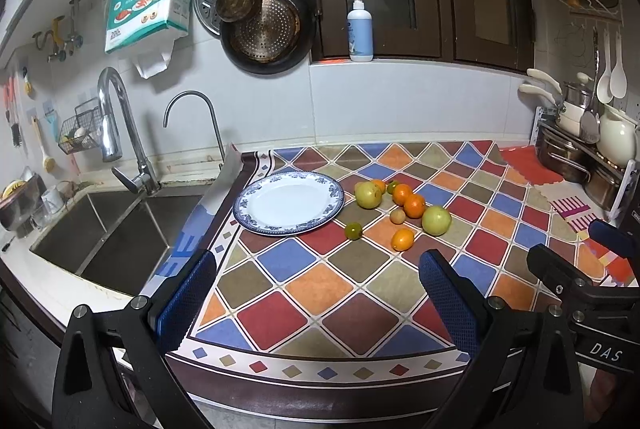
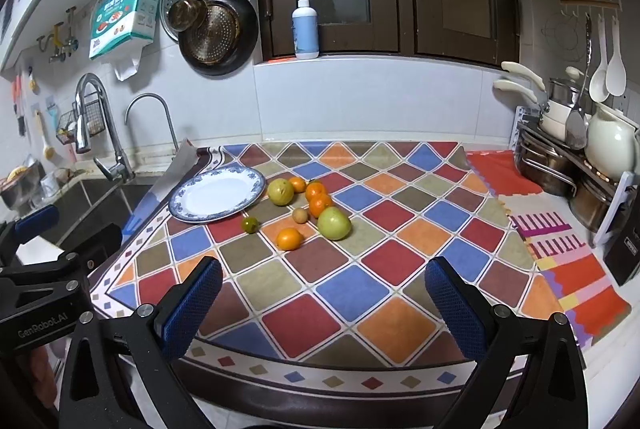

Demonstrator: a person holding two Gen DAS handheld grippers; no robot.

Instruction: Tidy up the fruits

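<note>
**Start of the sort: both claws empty, all fruit off the plate**

I take the plate (image 1: 288,205) as my landmark. It lies on the bench (image 1: 360,293), on the patterned mat, near the sink edge, and nothing is on it.

All the fruit sits on the mat, on the side of the plate away from the sink. Just beside the rim: a yellow-green fruit (image 1: 368,195) with a small orange one touching it behind. Past that, two oranges (image 1: 408,200) in a line, then a large green fruit (image 1: 436,220) farthest from the plate. Nearer me: a small dark green citrus (image 1: 353,230) close to the rim, a small tan fruit (image 1: 397,216), and a lone orange citrus (image 1: 402,239).

Left claw (image 1: 316,305): jaws wide apart, nothing between them, held over the near bench, well short of the plate. Right claw (image 2: 324,301): the same, wide and empty.

My read: no step done yet; this is the approach to the first pick. The dark green citrus looks easiest, since it stands free of the others. The next move calls for reaching forward and down, straddling one fruit and closing gently. Round fruit may roll.
</note>
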